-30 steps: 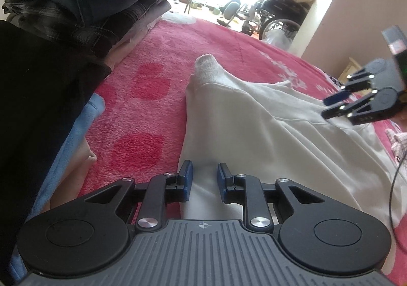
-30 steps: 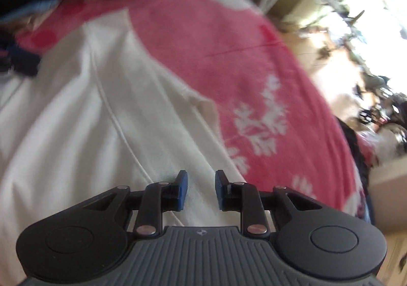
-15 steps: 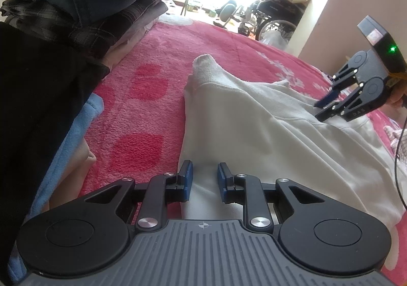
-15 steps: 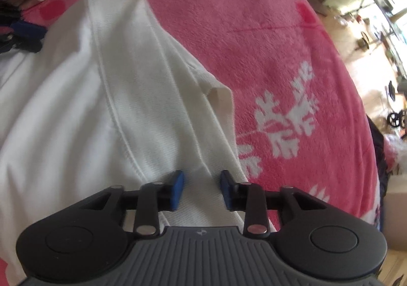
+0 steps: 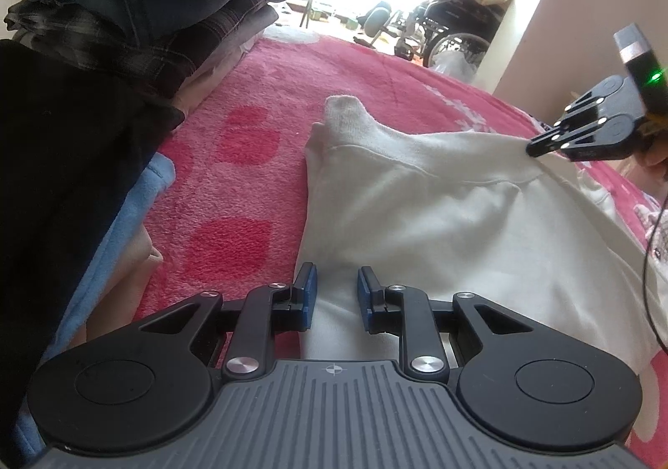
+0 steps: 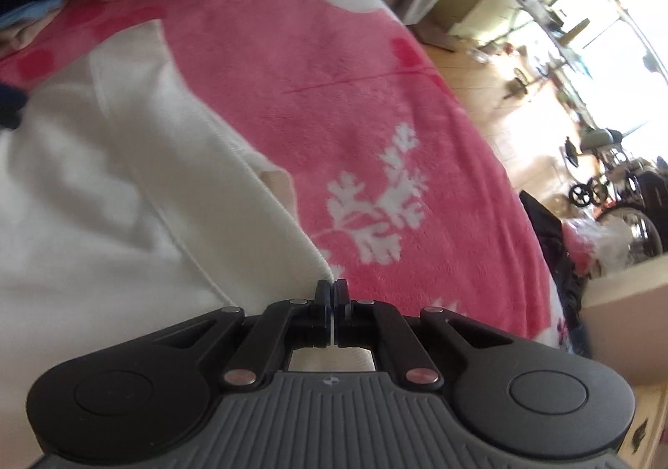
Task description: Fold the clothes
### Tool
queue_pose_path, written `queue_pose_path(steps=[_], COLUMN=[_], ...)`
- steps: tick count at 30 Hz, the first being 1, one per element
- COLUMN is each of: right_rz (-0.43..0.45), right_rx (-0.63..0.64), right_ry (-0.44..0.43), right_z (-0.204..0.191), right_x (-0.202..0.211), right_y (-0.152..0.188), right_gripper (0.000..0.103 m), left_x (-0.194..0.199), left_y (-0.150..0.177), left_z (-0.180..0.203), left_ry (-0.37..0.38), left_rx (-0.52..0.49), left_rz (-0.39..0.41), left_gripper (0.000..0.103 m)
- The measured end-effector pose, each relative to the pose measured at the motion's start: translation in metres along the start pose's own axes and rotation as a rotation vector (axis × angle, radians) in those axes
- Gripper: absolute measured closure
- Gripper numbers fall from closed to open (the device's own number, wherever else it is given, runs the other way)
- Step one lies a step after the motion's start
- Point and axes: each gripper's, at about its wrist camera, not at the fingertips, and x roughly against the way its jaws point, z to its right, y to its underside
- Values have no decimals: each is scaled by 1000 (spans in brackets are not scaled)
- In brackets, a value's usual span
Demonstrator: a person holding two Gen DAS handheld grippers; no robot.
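A white sweatshirt [image 5: 438, 226] lies spread on the pink blanket [image 5: 250, 176], its ribbed cuff [image 5: 346, 114] pointing away. My left gripper [image 5: 336, 289] hovers over the garment's near left edge, jaws a little apart, with cloth lying beneath them and nothing pinched. At the far right my right gripper [image 5: 532, 147] is shut on the sweatshirt's edge, which tents up slightly toward its tips. In the right wrist view the right gripper [image 6: 332, 287] has its pads pressed together at the hem of the sweatshirt [image 6: 104, 185], beside the blanket [image 6: 334, 93].
A tall stack of folded dark clothes [image 5: 125, 1] stands at the back left. A black garment [image 5: 54, 176] and a light blue cloth [image 5: 137, 197] lie along the left. Beyond the bed are a wheelchair [image 5: 459, 30] and a beige wall [image 5: 584, 9].
The right gripper's jaws closed onto the sweatshirt's edge and it tilted a little. The left gripper has stayed where it was.
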Motion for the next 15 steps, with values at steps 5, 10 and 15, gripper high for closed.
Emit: queue_pose_path(steps=[5,10,15], right_rz=[50,192,100], right_rx=[-259,-720,-932], right_ry=[93,175,246], right_z=[12,90,131], right_x=[-15,44,86], right_y=[12,68,146], right_gripper=[92,74,73], left_x=[0,0,0], left_y=[2,1,2], left_z=[1,0,0], left_ry=[-6,2,6], left_rx=[-26,-22,-15], left_rz=[10,6,6], left_gripper=[81,80,81])
